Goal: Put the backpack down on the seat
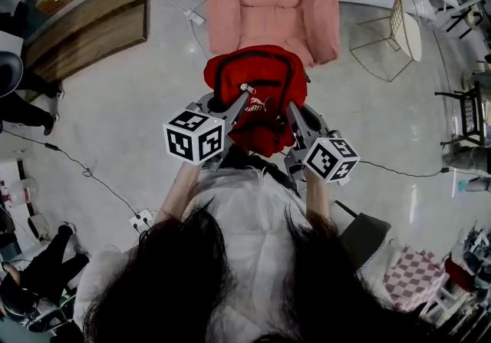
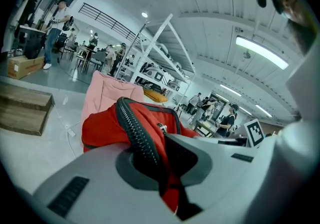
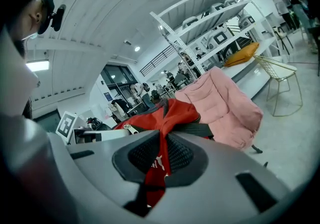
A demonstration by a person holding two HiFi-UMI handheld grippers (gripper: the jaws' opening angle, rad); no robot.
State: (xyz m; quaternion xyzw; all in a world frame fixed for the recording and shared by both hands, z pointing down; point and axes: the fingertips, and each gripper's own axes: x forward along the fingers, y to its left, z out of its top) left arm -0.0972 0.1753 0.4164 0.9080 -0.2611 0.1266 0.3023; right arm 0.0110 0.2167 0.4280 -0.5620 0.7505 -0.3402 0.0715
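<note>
I've got a pale, glossy floor (image 1: 115,126) below me, with a black cable (image 1: 86,173) snaking across to a power strip (image 1: 142,219). There's a low wooden platform (image 1: 92,27) at upper left and a gold wire chair (image 1: 395,31) at right. Overhead is a white arched ceiling (image 2: 210,22) with strip lights (image 2: 260,51) glowing. Tall white shelving (image 2: 160,62) stands behind, and people (image 2: 100,55) sit at tables far back.

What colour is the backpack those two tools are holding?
Red with black zips and straps; the backpack shows best in the head view.
</note>
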